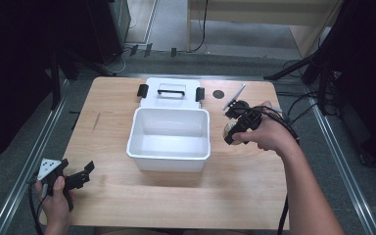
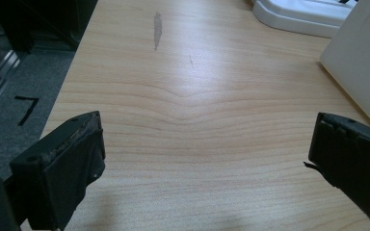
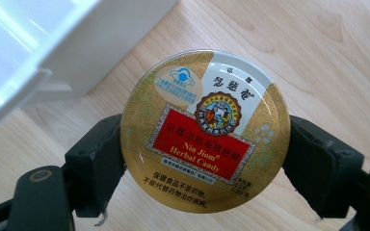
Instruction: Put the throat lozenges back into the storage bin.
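Note:
A round gold candy tin with a red label sits clamped between the black jaws of my right gripper, lifted above the wooden table. In the high view that right gripper holds the tin just right of the open white box. My left gripper rests near the table's front left corner. Its jaws stand wide apart over bare wood, as the left gripper view shows.
The box's white lid with black latches lies behind the box. A small black disc and a thin white strip lie at the back right. Metal rails flank the table on both sides.

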`<state>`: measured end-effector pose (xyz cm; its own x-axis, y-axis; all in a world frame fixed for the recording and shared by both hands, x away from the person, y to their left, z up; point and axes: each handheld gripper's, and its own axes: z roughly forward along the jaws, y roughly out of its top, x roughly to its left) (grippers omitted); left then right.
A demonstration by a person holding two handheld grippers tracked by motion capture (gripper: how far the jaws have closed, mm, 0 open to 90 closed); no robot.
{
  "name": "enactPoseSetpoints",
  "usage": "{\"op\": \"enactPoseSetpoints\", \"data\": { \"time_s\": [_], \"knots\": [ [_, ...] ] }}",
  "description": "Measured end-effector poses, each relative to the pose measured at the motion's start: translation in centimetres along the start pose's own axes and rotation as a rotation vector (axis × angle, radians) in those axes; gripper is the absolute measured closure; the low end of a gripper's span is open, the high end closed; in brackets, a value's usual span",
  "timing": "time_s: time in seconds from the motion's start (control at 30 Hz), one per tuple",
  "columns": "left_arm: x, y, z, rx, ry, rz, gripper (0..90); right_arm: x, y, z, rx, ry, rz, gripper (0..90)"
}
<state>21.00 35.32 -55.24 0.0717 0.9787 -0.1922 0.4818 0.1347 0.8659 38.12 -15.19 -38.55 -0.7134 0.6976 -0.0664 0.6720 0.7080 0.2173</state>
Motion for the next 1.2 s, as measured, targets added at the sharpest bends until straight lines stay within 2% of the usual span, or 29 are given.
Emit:
{"op": "enactPoseSetpoints", "data": {
  "time_s": [0.47,0.73,1.07,1.2],
  "knots": [
    [0.0,0.0,0.0,-0.003,-0.002,-0.002,0.0,1.7,2.5,-2.0,-0.015,-0.013,-0.058,20.3],
    [0.0,0.0,0.0,-0.002,-0.001,-0.002,0.0,3.5,4.2,-3.1,-0.025,-0.019,-0.119,20.3],
    [0.0,0.0,0.0,-0.002,-0.003,-0.002,0.0,5.2,5.7,-3.0,-0.034,-0.004,-0.183,20.3],
    [0.0,0.0,0.0,-0.001,-0.003,-0.001,0.0,6.0,6.3,-2.7,-0.052,0.015,-0.239,20.3]
  ]
}}
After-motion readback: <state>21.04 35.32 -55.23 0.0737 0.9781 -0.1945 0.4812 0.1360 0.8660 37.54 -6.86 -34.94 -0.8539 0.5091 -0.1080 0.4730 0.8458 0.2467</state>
